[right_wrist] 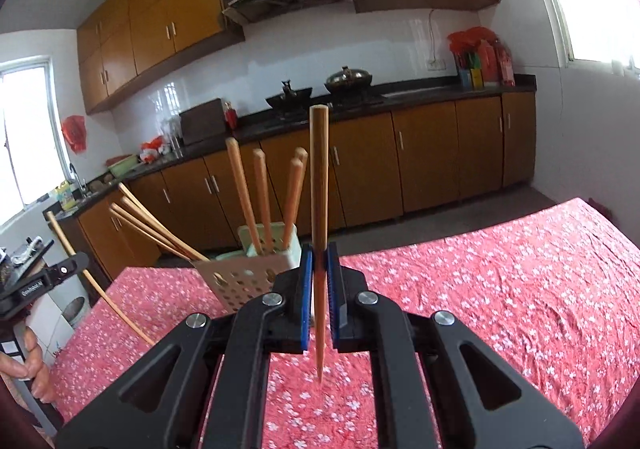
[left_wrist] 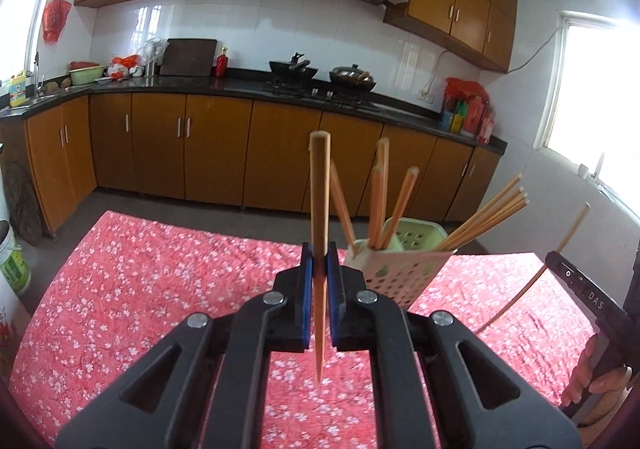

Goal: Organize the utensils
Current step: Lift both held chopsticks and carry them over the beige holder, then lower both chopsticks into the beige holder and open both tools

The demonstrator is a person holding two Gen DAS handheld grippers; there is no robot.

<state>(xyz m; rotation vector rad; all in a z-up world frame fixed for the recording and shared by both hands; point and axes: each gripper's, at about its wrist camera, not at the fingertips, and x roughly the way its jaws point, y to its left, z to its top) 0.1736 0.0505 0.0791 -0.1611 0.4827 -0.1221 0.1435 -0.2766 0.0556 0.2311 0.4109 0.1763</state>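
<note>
While both grippers are hovering above the table, each one is pinching a single wooden chopstick between its blue pads. The left gripper (left_wrist: 319, 269) is holding its chopstick (left_wrist: 320, 193) nearly upright, thick end up and pointed tip hanging below the jaws, which are pressing together on the shaft. The right gripper (right_wrist: 319, 269) is doing the same with a second chopstick (right_wrist: 319, 185), its jaws likewise clamping the wood with the narrow tip dangling over the red floral tablecloth (right_wrist: 480, 289). Between the two grippers, a pale perforated utensil holder (left_wrist: 400, 269) is standing on the cloth, and it appears to be leaning somewhat, though the fisheye bend is making that hard to judge. Several chopsticks (left_wrist: 378, 205) are sticking up from one compartment of the holder, while another bunch (left_wrist: 488, 213) is fanning out sideways from it. From the left wrist view, a hand (left_wrist: 600, 377) is gripping the handle of the other tool at the right edge, and from the right wrist view a hand (right_wrist: 28, 361) is showing at the left edge. Behind the table, brown kitchen cabinets (left_wrist: 216, 153) are running along the wall under a dark counter with two woks (left_wrist: 352, 75) on the stove.
</note>
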